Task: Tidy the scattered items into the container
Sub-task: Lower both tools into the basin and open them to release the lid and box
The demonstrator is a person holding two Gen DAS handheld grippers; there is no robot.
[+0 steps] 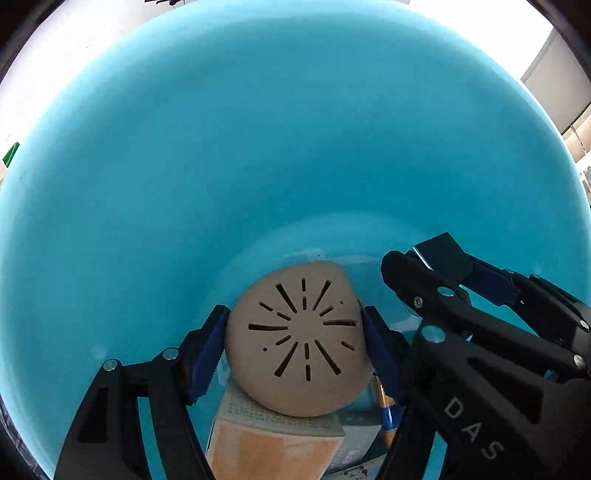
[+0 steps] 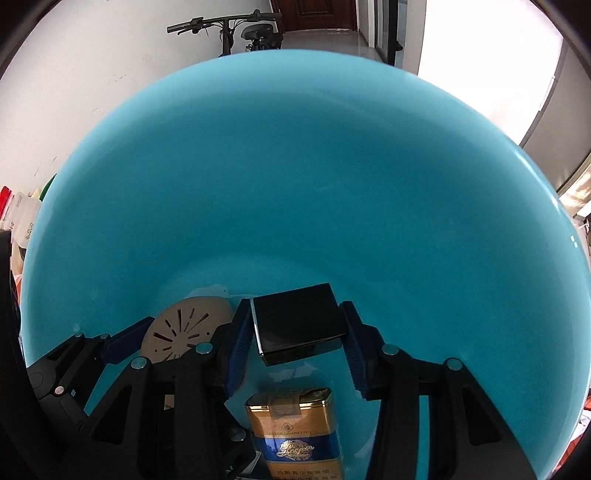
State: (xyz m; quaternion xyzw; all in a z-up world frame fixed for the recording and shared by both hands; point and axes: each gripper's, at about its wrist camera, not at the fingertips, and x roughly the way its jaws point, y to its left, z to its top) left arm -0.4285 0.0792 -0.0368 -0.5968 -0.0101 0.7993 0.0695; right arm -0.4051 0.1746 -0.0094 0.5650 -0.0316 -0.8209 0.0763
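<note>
- Both wrist views look down into a big turquoise plastic basin [image 1: 258, 147], and its smooth wall fills most of each picture.
- The left hand-held gripper [image 1: 295, 332] is inside the basin. Its two blue pads press on the left and right edges of a beige round disc with radial slots [image 1: 299, 343], so the disc is held between them.
- Under the disc, at the near side of the left wrist view, lies an orange and white carton [image 1: 273, 443] with small printed text on its upper edge.
- Just right of the carton I can see a battery with a blue and gold wrap [image 1: 388, 413], partly hidden by the right finger of the gripper.
- The right hand-held gripper [image 2: 297, 345] is also inside the basin, just to the right of the left one. Its blue pads stand on both sides of a small black box [image 2: 299, 325], which is tilted. The left pad touches the box; at the right pad I cannot tell if there is a small gap.
- In the left wrist view the same black box shows at the right, at the tips of the other gripper.
- Below the black box, on the basin floor, lies a gold and blue cigarette pack [image 2: 295, 435].
- Beyond the far rim of the basin, a bicycle [image 2: 236, 29] stands by a white wall.
</note>
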